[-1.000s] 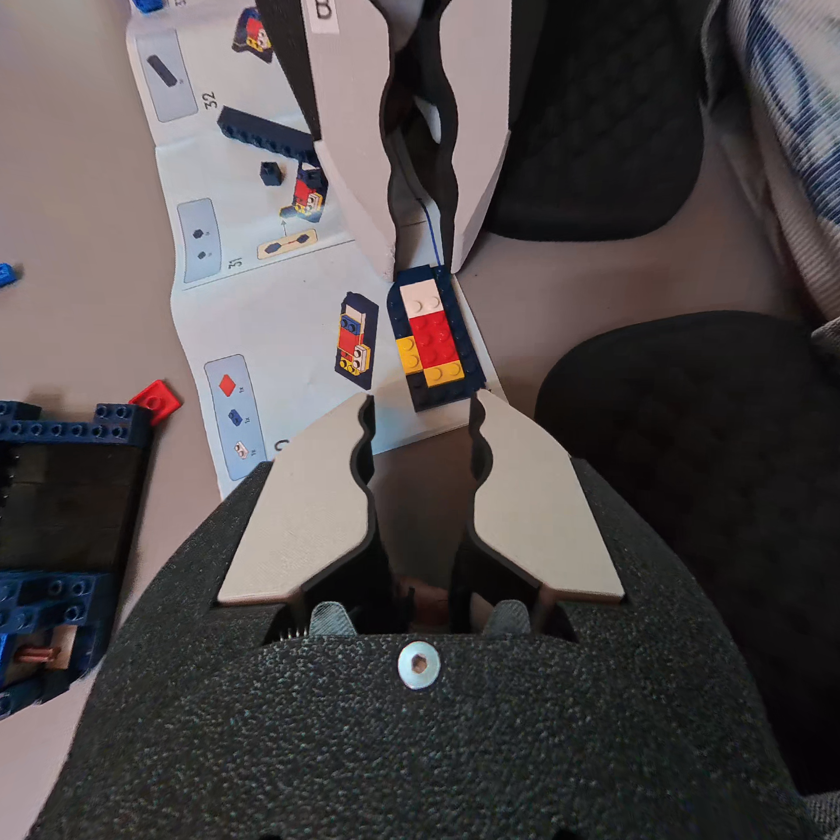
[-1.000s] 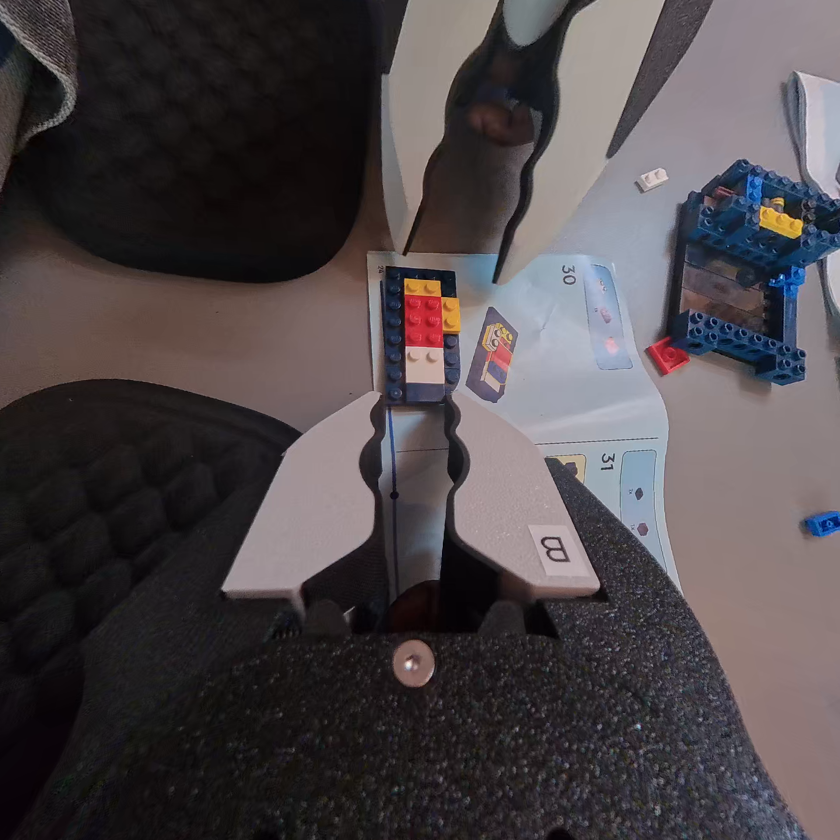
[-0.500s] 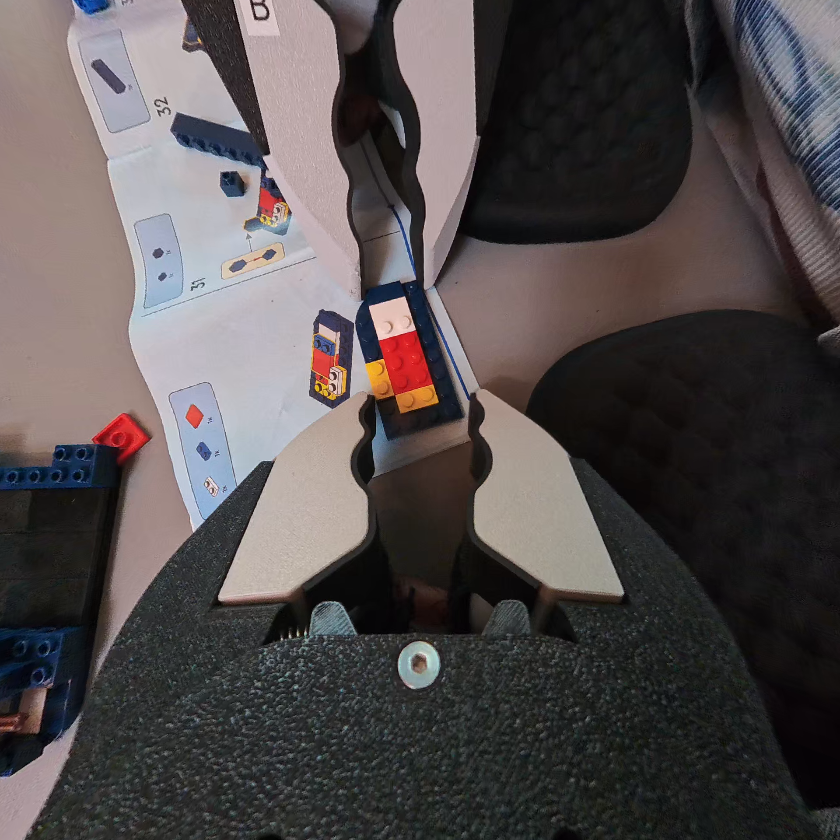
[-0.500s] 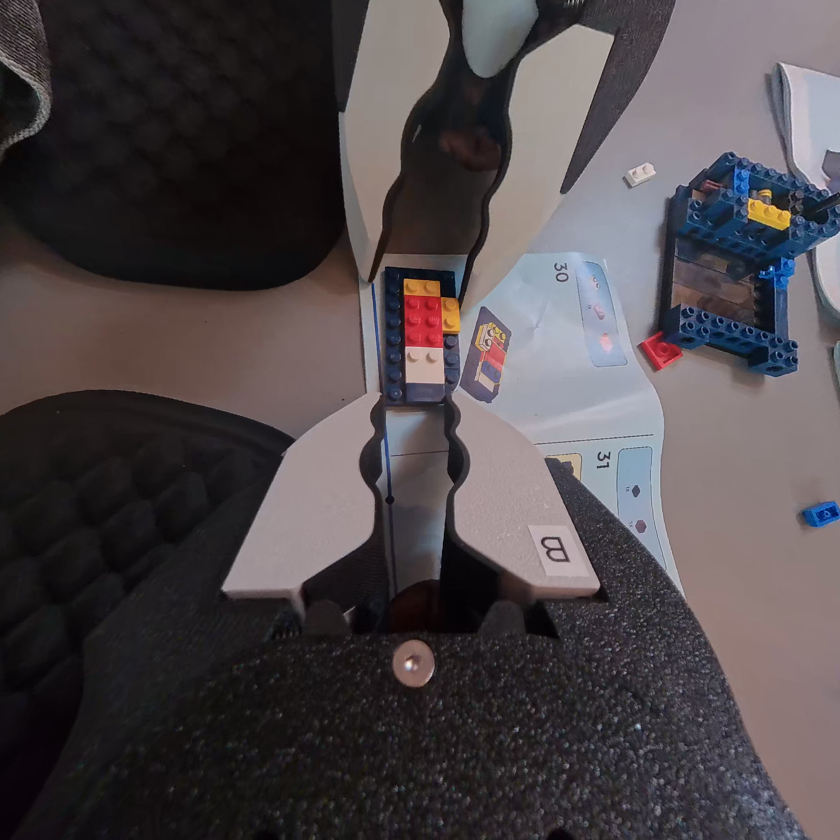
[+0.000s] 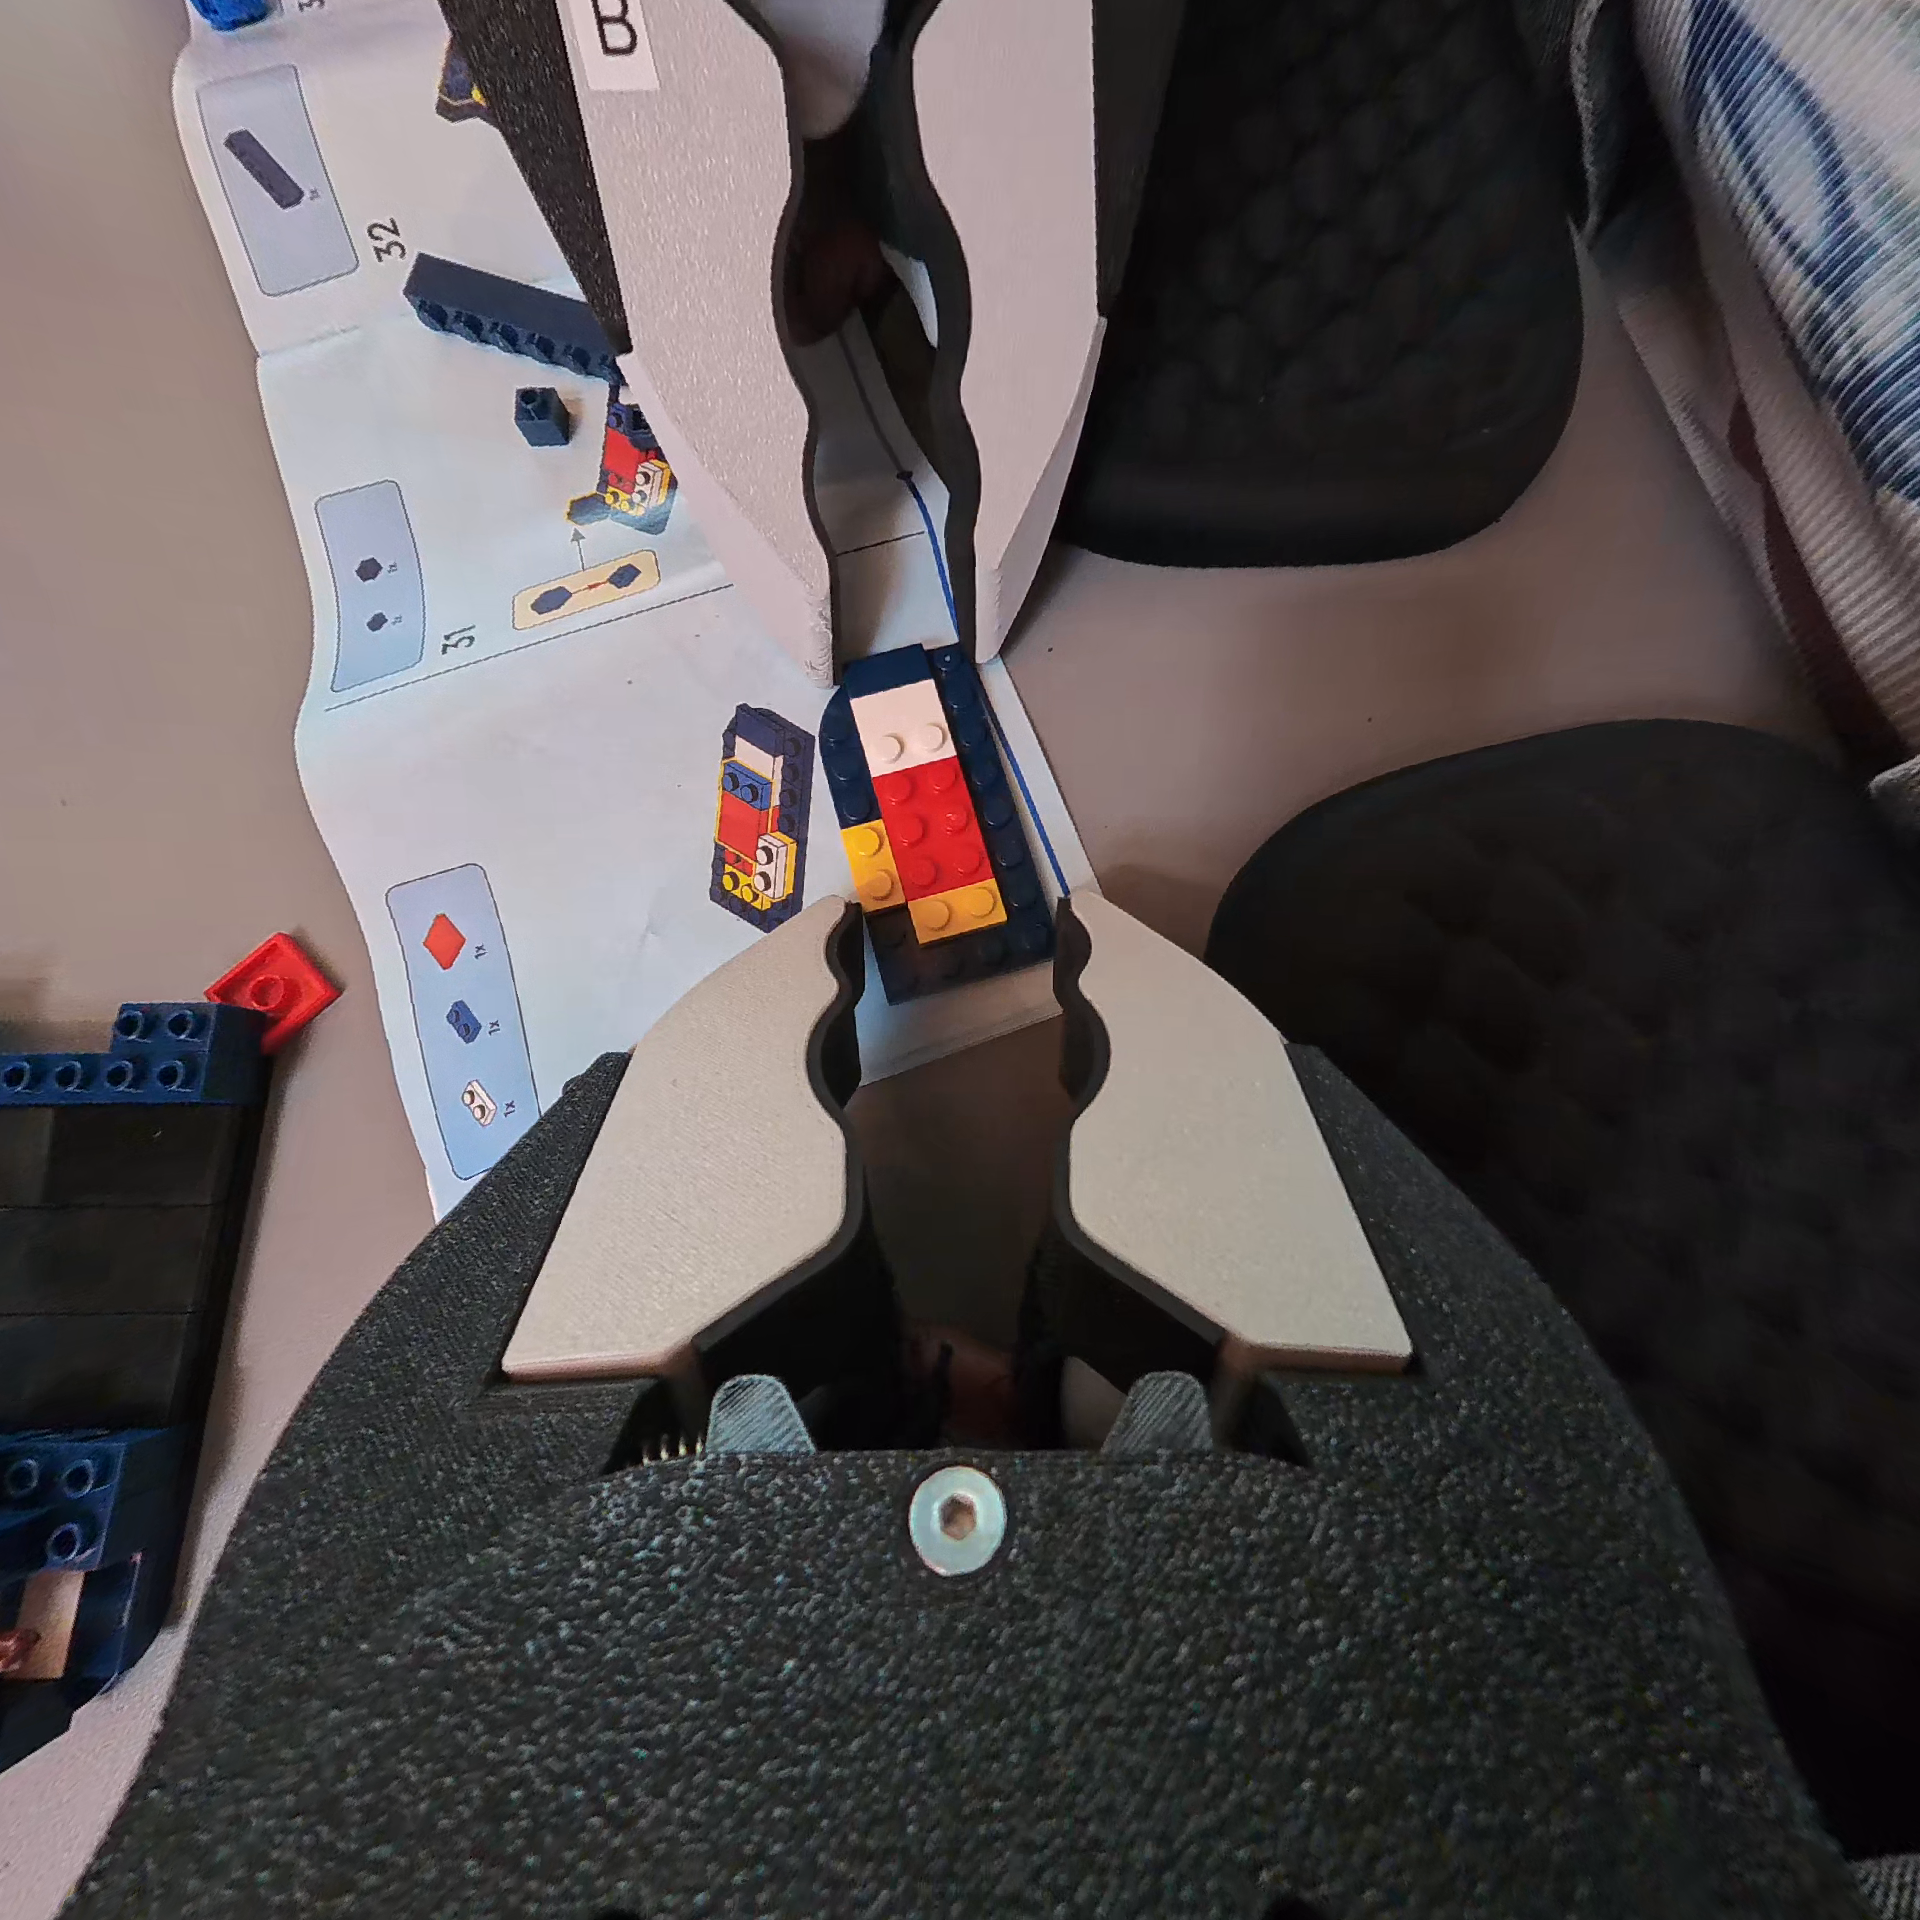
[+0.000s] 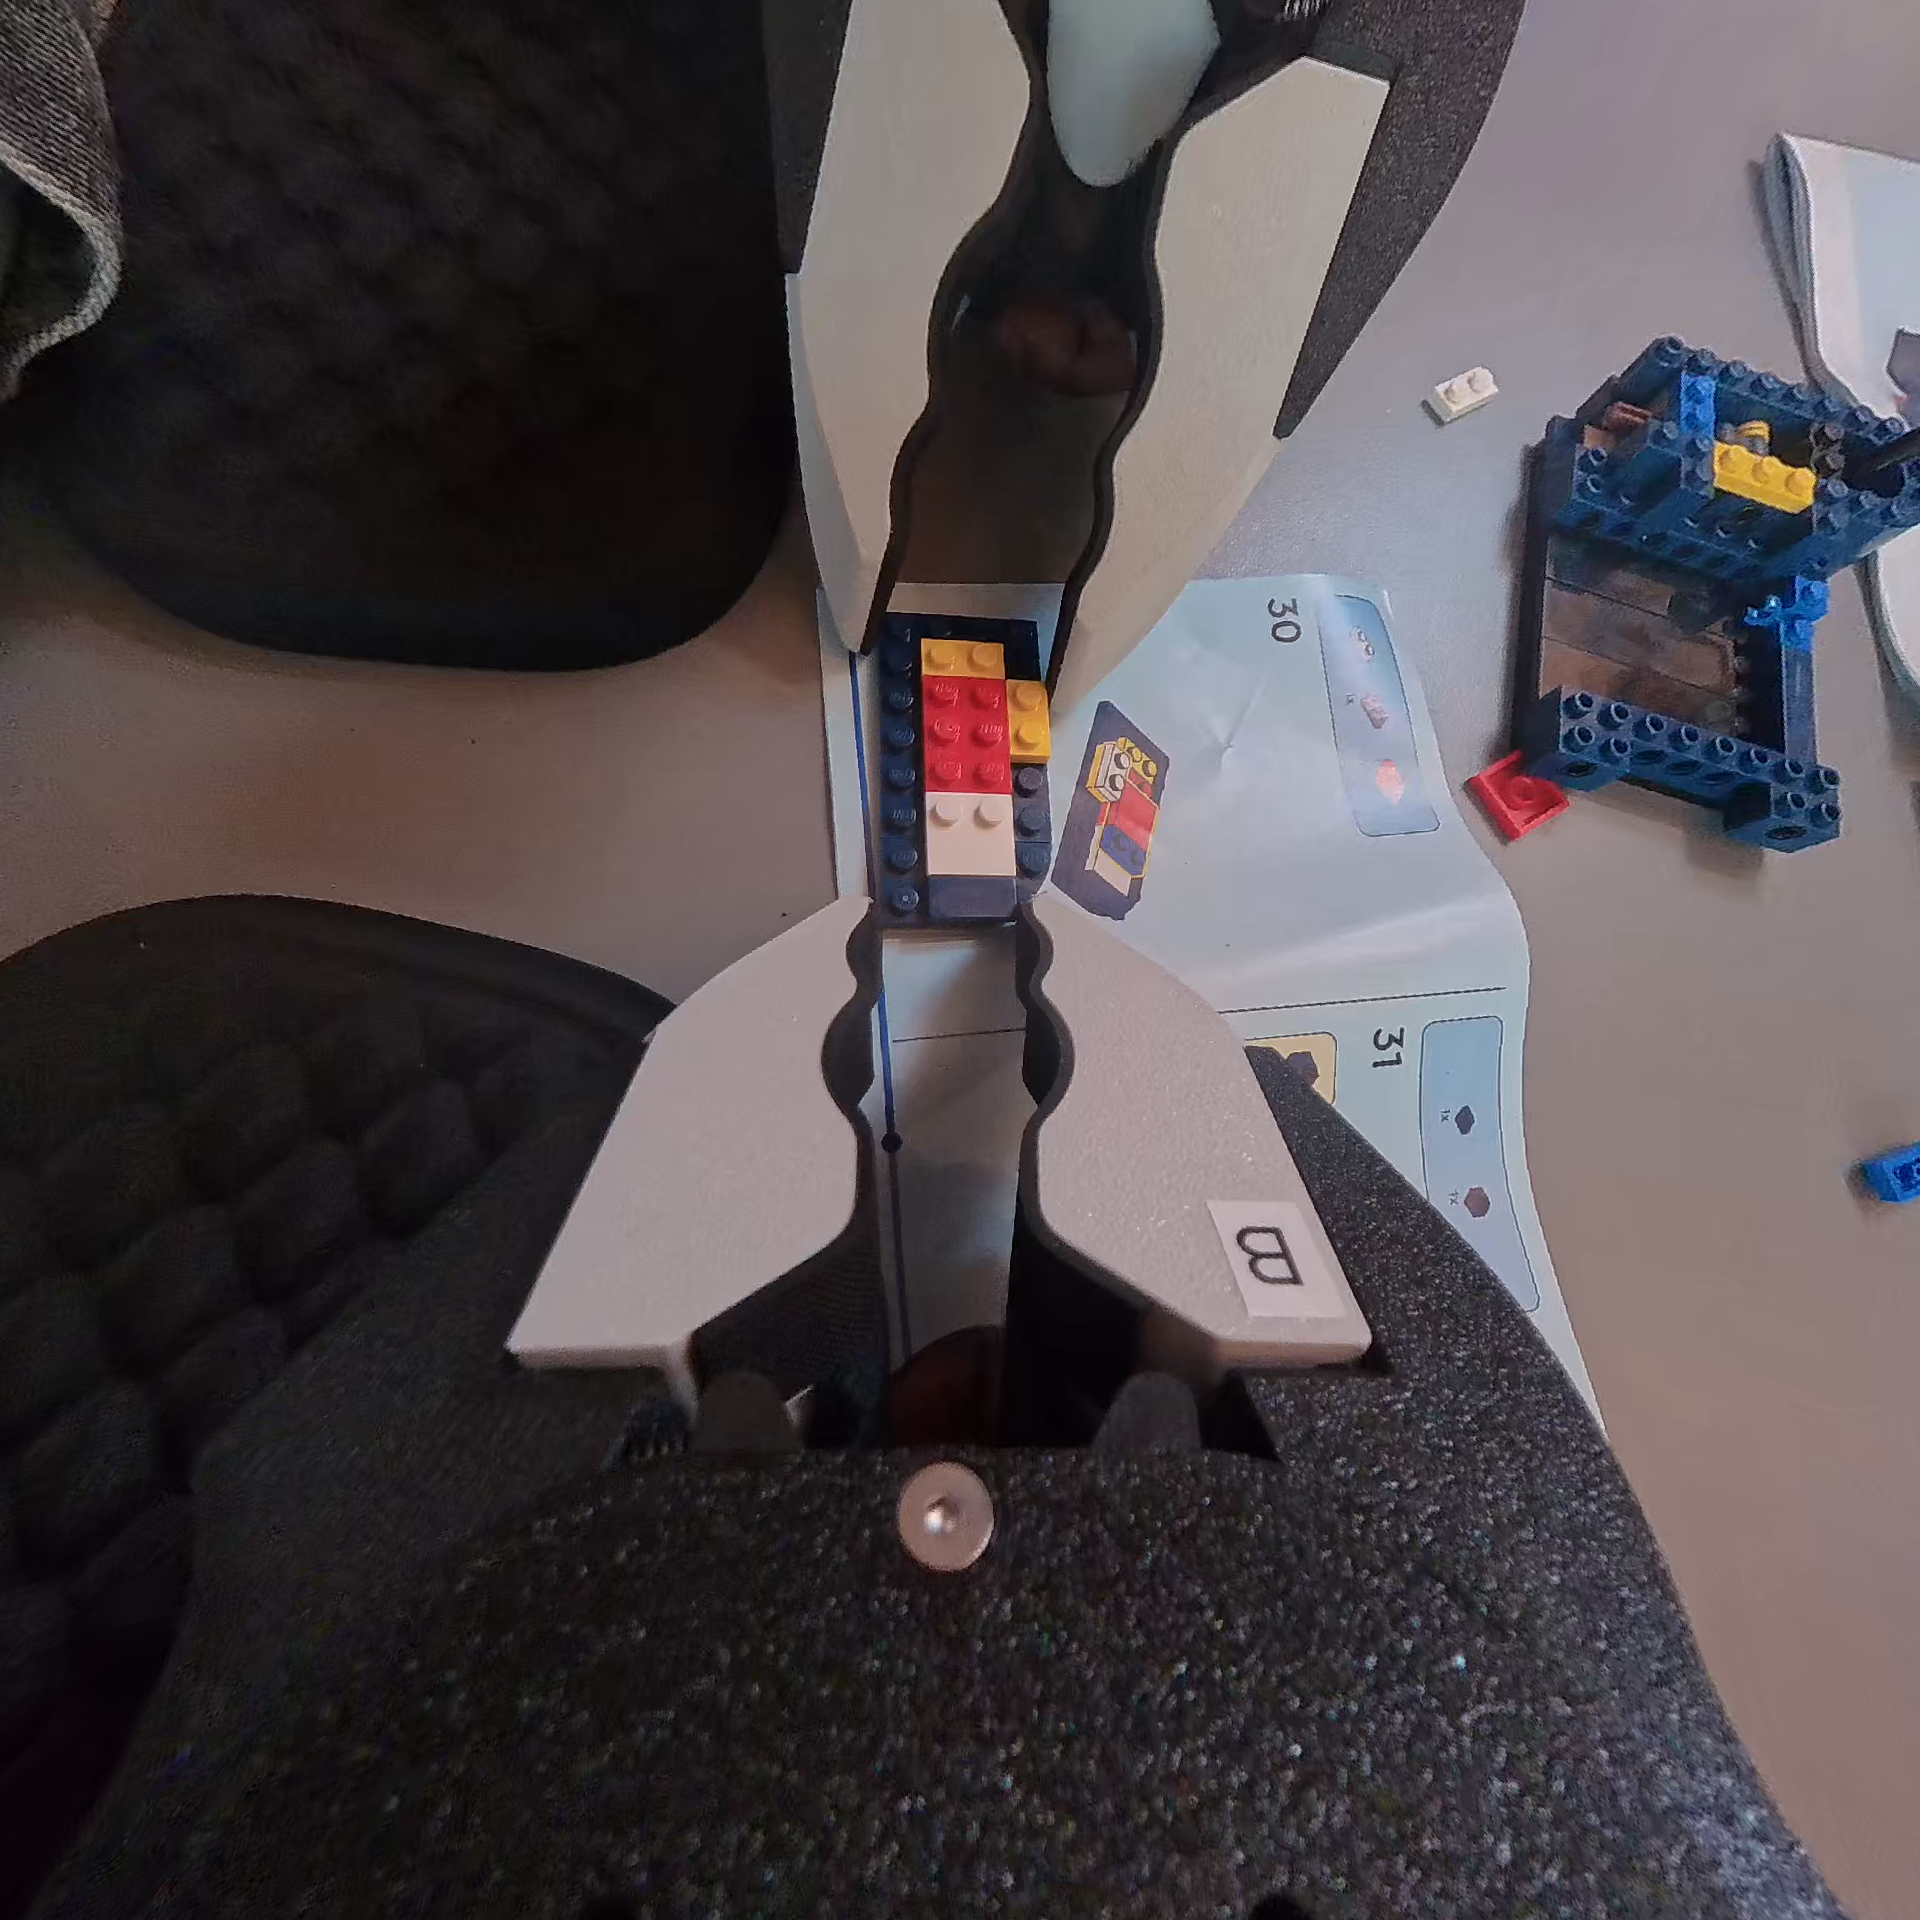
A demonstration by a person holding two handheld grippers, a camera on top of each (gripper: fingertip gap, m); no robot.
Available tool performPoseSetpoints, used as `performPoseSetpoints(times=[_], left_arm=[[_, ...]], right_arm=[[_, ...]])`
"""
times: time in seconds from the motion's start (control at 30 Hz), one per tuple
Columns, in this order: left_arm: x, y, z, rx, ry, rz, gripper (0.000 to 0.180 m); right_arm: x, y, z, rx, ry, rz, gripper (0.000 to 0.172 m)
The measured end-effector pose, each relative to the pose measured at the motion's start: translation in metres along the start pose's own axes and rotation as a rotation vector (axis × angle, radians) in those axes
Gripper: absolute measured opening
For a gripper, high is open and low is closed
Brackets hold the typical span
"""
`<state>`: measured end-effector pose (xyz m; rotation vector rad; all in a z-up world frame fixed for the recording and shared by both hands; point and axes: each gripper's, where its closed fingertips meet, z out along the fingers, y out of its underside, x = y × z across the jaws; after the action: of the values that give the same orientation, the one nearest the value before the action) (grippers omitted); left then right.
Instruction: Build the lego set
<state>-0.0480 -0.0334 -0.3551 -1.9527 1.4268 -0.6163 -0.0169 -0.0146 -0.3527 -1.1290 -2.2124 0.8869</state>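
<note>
Black cushions (image 5: 1610, 1039) lie just off the right edge of the instruction sheet (image 5: 582, 790), which is spread on the grey table (image 5: 125, 623). A blue brick frame (image 6: 1683, 623) is set beside the sheet's other edge, with a red tile (image 5: 272, 987) touching it.

A dark blue brick plate (image 5: 935, 831) topped with white, red and yellow bricks rests on the sheet's corner. One end is clamped by the right gripper (image 6: 945, 914). The other end is straddled by the left gripper (image 5: 951, 925), its fingers apart and no pressing seen.

Squeezed off-centre, the plate could twist, pop its top bricks or drag the sheet.

Printed step numbers are seen on the sheet, and a lettered sticker (image 6: 1273, 1257) on the right gripper.
</note>
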Motion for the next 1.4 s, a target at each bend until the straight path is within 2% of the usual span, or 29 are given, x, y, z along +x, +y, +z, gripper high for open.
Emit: performPoseSetpoints(times=[0.8, 0.9, 1.0, 1.13, 1.23, 1.4], left_arm=[[-0.001, 0.000, 0.002, 0.010, 0.001, -0.006, 0.035], [-0.001, 0.000, 0.002, 0.022, 0.007, -0.007, 0.035], [-0.002, 0.000, 0.002, 0.023, 0.011, -0.014, 0.035], [0.001, 0.001, 0.002, -0.005, 0.010, 0.012, 0.039], [0.002, -0.005, -0.002, 0.021, 0.015, 0.009, 0.046], [-0.010, -0.026, -0.020, 0.168, -0.064, -0.003, 0.050]], right_arm=[[0.001, 0.002, 0.000, 0.001, 0.002, 0.004, 0.024], [0.004, -0.005, -0.011, 0.078, -0.026, 0.044, 0.029], [0.034, -0.019, -0.043, 0.129, -0.006, 0.092, 0.029], [0.113, 0.010, -0.069, -0.122, 0.098, 0.003, 0.028], [0.160, 0.030, -0.060, -0.252, 0.027, -0.014, 0.027], [0.197, 0.035, -0.030, -0.284, -0.080, -0.015, 0.026]])
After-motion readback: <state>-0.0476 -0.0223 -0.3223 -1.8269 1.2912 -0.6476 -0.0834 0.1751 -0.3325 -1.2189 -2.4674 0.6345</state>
